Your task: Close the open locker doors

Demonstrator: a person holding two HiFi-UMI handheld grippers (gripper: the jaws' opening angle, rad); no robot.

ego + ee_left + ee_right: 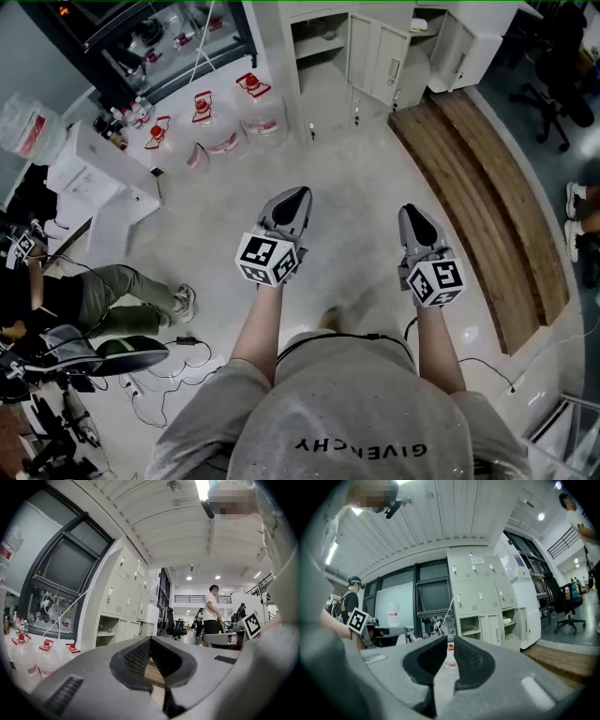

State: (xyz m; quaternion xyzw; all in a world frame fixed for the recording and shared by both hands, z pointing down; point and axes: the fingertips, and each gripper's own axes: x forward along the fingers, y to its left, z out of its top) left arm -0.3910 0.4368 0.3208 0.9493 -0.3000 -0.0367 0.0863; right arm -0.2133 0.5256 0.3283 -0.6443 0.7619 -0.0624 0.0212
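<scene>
Left gripper (298,197) has its fingers together and holds nothing. Right gripper (413,212) has its fingers slightly apart with nothing between them. Both hang over the floor (356,178), well apart from the lockers (373,54). One locker door (455,56) is open.

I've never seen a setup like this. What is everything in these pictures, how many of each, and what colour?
lockers: one bank, off-white, straight ahead; some compartments stand open.
water jugs: several, clear with red caps, on the floor left of the lockers.
wooden platform: one, brown, along the floor on the right.
office chair: one, black, far right.
seated person: one, green trousers, on the left.
cables: several, black, on the floor at lower left.
left claw: one, grey, jaws shut, holding nothing.
right claw: one, grey, jaws slightly apart, holding nothing.
</scene>
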